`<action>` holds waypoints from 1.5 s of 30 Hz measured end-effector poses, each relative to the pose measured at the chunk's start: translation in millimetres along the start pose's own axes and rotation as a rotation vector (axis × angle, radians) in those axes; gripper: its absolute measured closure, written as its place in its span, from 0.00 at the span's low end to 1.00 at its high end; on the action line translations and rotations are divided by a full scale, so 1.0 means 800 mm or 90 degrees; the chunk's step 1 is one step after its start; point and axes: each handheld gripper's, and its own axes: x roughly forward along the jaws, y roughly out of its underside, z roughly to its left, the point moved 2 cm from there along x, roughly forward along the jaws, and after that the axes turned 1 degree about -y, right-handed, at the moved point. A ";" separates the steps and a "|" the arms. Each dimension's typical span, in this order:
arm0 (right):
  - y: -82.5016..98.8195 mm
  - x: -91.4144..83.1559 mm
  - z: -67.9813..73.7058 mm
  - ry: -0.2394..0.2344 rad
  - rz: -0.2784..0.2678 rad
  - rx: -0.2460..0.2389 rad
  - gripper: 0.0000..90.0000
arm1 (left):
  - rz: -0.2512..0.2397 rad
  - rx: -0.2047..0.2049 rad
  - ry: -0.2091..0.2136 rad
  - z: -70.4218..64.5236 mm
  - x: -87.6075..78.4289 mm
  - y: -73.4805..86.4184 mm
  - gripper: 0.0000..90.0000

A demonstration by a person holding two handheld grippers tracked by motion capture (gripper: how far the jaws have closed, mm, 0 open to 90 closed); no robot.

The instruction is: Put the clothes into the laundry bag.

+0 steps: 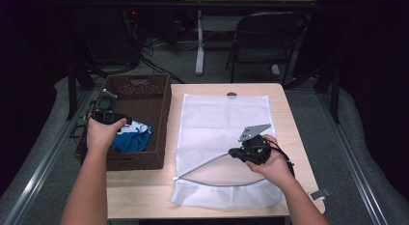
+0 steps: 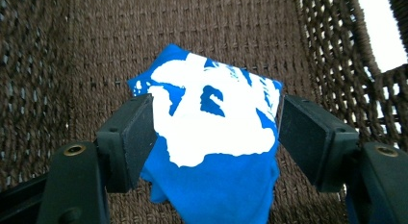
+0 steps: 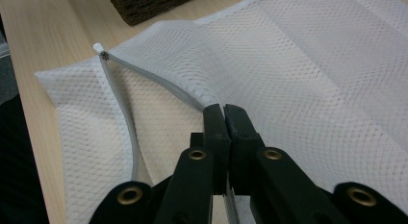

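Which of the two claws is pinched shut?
The right claw, clamped on the white mesh bag at its zipper; the left claw gapes around blue cloth.

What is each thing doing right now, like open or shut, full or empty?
Mesh bag: lying flat on the table, zipper mouth open.
Basket: open-topped, holding a blue and white cloth.
Blue and white cloth: crumpled, between the left jaws.
Left gripper: open around the cloth.
Right gripper: shut on the bag's zipper edge.
Chair: unoccupied.
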 end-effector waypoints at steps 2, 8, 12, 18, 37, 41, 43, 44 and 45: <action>0.000 0.000 0.000 0.000 0.000 -0.001 0.98 | 0.010 -0.004 0.002 0.000 0.005 -0.001 0.31; 0.000 0.000 0.000 0.000 0.000 0.002 0.98 | 0.020 -0.005 -0.005 -0.002 0.015 -0.002 0.30; 0.000 -0.001 0.001 0.000 -0.001 0.001 0.98 | 0.038 -0.008 -0.009 -0.001 0.026 -0.002 0.30; 0.000 -0.001 0.000 -0.002 -0.002 0.001 0.98 | 0.058 -0.015 -0.007 0.001 0.042 0.002 0.30; 0.001 0.001 0.000 -0.005 -0.002 0.002 0.98 | 0.116 -0.017 0.008 -0.006 0.067 0.007 0.22; 0.001 0.000 0.000 -0.005 -0.002 0.004 0.98 | 0.122 -0.012 0.003 -0.011 0.073 0.008 0.21; 0.001 0.000 0.000 -0.005 -0.003 0.004 0.98 | 0.125 -0.007 -0.002 -0.013 0.076 0.008 0.21; 0.001 0.000 0.000 -0.005 -0.003 0.003 0.98 | 0.126 -0.010 -0.003 -0.013 0.077 0.008 0.21; 0.001 0.000 0.000 -0.005 -0.002 0.003 0.98 | 0.129 -0.011 -0.004 -0.014 0.077 0.008 0.21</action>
